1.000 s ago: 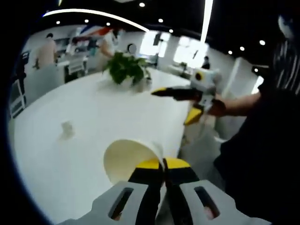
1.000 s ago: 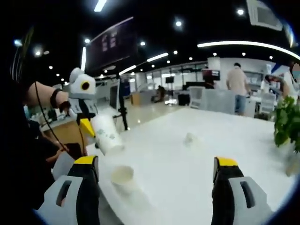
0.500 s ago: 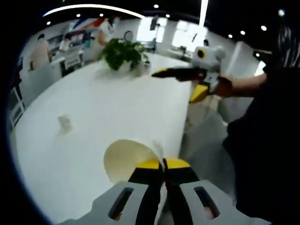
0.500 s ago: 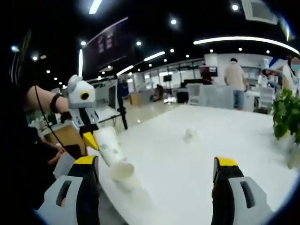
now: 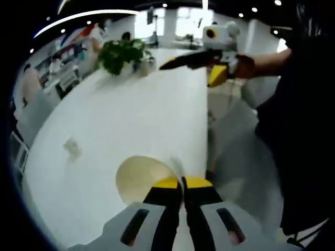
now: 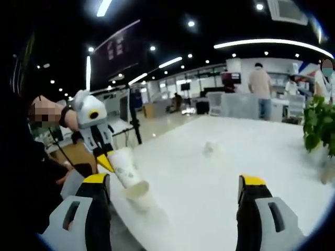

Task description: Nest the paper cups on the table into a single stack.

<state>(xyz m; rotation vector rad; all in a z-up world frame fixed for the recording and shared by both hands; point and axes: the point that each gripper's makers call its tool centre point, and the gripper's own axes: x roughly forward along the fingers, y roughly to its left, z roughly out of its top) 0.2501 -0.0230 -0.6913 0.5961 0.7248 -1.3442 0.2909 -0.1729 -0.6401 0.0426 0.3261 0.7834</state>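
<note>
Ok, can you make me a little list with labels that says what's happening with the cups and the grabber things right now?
left gripper: fingers shut on the rim of a paper cup
held cup seen from the right gripper view: tilted, mouth down over a second cup near the table edge
right gripper: fingers wide open, holding nothing
small cup: farther off on the white table, alone
potted plant: at the table's far end

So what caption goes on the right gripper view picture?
Left claw lowers its paper cup into another cup on the white table.
</note>
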